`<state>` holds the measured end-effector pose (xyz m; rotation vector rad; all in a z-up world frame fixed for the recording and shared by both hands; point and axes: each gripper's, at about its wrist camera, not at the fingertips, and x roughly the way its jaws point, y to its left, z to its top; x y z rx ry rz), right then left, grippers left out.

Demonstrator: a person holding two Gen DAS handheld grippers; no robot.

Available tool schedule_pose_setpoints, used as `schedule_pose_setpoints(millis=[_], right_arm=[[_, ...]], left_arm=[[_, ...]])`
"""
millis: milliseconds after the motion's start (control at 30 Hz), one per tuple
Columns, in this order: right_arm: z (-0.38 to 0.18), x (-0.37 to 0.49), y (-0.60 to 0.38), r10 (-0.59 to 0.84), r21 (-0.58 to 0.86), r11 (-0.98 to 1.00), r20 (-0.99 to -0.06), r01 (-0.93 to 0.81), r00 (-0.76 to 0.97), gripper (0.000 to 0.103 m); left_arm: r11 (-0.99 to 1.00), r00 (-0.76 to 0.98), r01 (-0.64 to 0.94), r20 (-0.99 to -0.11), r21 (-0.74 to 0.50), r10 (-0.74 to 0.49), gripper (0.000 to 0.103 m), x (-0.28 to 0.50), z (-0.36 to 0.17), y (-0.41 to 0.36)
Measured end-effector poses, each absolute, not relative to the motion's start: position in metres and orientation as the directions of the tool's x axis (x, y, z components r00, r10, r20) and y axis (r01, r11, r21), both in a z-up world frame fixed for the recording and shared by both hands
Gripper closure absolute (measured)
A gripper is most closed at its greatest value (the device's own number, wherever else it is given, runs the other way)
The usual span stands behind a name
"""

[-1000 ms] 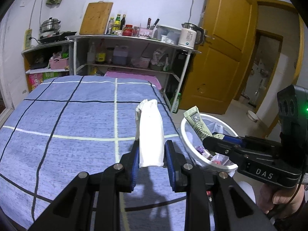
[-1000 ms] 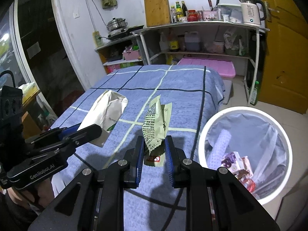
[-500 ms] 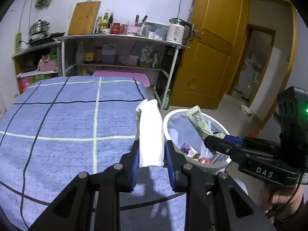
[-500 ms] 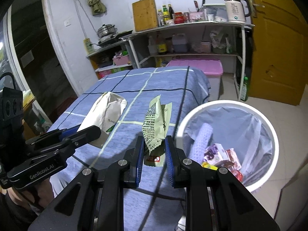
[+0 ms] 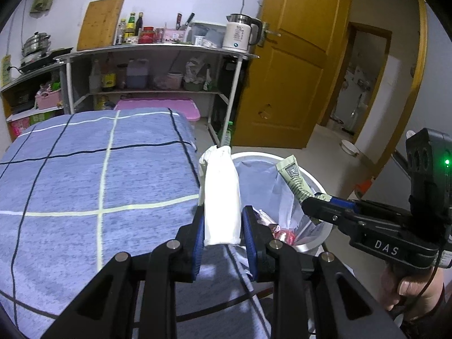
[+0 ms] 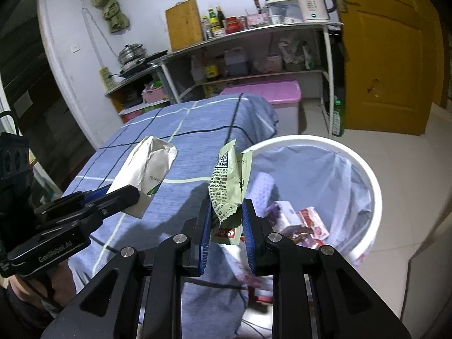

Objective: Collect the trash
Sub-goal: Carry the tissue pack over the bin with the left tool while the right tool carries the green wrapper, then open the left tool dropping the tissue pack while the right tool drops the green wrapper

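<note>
Bedspread (image 5: 84,175) in blue checks fills the left of the room, and the white bin (image 6: 364,169), already holding wrappers, stands on the floor against its near corner. Left gripper (image 5: 222,226) is clamped on an upright white paper bag (image 5: 221,197) just over the bed's edge beside the rim, while the right gripper (image 6: 227,220) pinches a green wrapper (image 6: 228,186), long axis upright, at the bin's left rim. I judge the right hand nearer the drop

A: Left gripper (image 5: 222,227)?
B: Jaws clamped, angled downward, side by side with the right.
A: Right gripper (image 6: 228,224)?
B: Jaws clamped too, tilted down. A hand (image 5: 408,288) wraps its handle.
</note>
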<state>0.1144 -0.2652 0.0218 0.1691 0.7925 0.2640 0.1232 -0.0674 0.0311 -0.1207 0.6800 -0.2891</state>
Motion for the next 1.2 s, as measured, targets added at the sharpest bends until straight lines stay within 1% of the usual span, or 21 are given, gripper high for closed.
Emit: schedule_pose_setpoints(millis=[567,967,1033,1133,1200], right_arm=[[-0.009,0.129,-0.319,0.235,0.273,0.961,-0.733,-0.040,0.638,0.081],[-0.029,0.144,-0.336,0.222,0.279,0.960,-0.771,0.003,0.597,0.079],[-0.032,0.147,-0.337,0.223,0.281,0.960,-0.775,0.006,0.591,0.079],[-0.034,0.149,-0.337,0.220,0.278,0.960,-0.783,0.011,0.582,0.078],[-0.035,0.150,-0.337,0.218,0.275,0.961,-0.784,0.010,0.581,0.075]], left_arm=[[0.917,0.642,0.327,-0.658,-0.229,-0.393,0.076,0.170,0.001,-0.121],[0.911,0.600,0.339,-0.691,-0.237,-0.403,0.075,0.190,-0.014,-0.135],[0.910,0.595,0.334,-0.694,-0.245,-0.405,0.071,0.192,-0.015,-0.135],[0.912,0.595,0.330,-0.697,-0.243,-0.400,0.068,0.194,-0.017,-0.134],[0.911,0.592,0.329,-0.698,-0.247,-0.403,0.064,0.194,-0.018,-0.133]])
